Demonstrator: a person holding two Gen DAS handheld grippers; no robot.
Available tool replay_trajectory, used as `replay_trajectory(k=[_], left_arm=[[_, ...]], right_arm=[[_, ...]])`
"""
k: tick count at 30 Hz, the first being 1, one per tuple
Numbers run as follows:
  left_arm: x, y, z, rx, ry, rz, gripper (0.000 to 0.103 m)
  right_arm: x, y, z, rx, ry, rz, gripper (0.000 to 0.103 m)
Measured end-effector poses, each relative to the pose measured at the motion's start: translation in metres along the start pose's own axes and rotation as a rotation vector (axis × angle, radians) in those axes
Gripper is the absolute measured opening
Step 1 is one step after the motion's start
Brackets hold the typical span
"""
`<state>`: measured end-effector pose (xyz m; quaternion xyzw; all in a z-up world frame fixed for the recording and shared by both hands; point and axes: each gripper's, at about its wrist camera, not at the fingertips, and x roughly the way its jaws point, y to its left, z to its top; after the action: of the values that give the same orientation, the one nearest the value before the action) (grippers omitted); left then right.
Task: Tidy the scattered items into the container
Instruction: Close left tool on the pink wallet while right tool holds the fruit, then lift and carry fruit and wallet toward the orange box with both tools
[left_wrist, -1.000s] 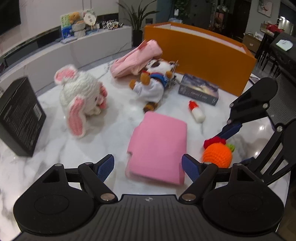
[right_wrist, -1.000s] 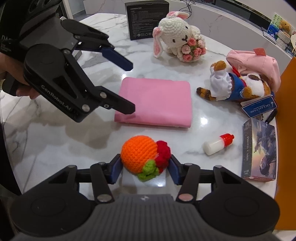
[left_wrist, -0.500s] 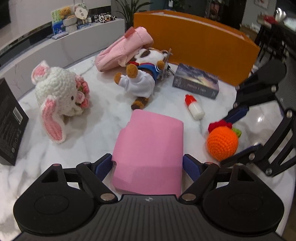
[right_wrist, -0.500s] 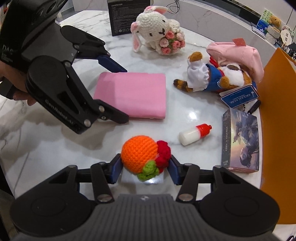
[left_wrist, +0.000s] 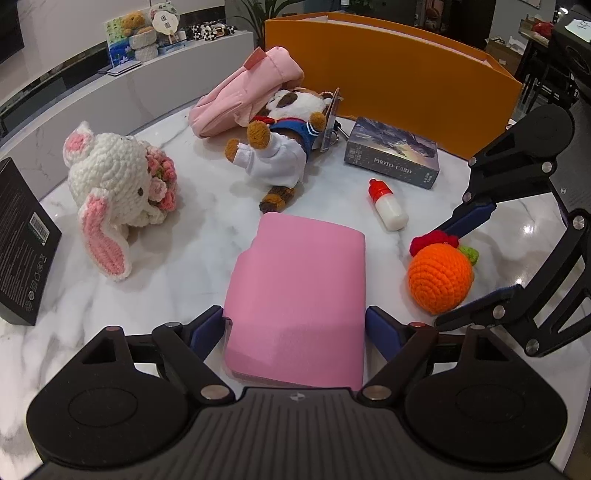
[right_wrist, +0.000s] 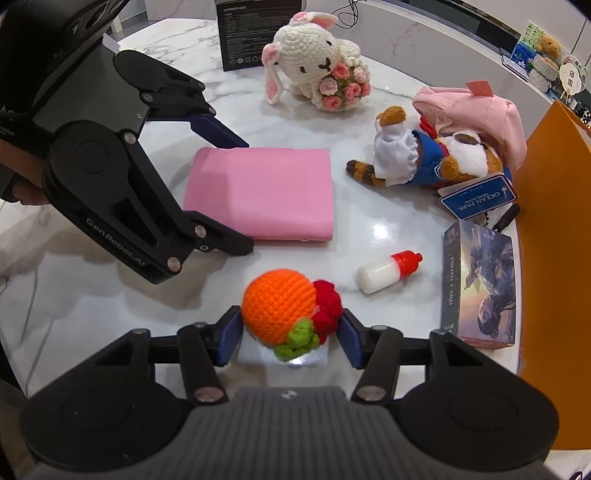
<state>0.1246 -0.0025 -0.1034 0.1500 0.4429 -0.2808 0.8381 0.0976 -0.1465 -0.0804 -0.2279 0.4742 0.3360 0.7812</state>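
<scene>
Getting ready to pick things up, the left hand-held gripper (left_wrist: 295, 328) has its jaws apart around the pink pad (left_wrist: 299, 291) on the table (left_wrist: 184, 236). The right hand-held gripper (right_wrist: 288, 332) has just been opening around the orange yarn ball (right_wrist: 280, 310), barely touching. Next, both must squeeze, lift, and carry to the orange box (left_wrist: 399, 77).

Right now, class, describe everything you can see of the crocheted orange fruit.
The crocheted orange fruit is a round orange yarn ball with a red tuft and green leaves at one end. It lies on its side on the marble table, between the right gripper's blue pads, whose jaws have just been opening; contact is unclear.
</scene>
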Motion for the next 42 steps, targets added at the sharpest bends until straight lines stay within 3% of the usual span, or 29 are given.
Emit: replay_trajectory(k=[4, 6, 25, 42], left_arm=[[-0.002, 0.0, 0.0, -0.006, 0.008, 0.004, 0.094], [-0.003, 0.001, 0.0, -0.014, 0.013, 0.002, 0.094], [-0.014, 0.01, -0.003, -0.084, 0.032, 0.025, 0.093], [-0.085, -0.02, -0.003, -0.126, -0.066, 0.082, 0.092]], right_arm=[[0.001, -0.001, 0.001, 0.006, -0.006, 0.005, 0.062], [0.001, -0.001, 0.001, 0.006, -0.008, 0.011, 0.056], [-0.003, -0.008, 0.001, 0.042, -0.024, 0.029, 0.056], [-0.069, -0.014, 0.002, 0.102, -0.153, -0.012, 0.055]])
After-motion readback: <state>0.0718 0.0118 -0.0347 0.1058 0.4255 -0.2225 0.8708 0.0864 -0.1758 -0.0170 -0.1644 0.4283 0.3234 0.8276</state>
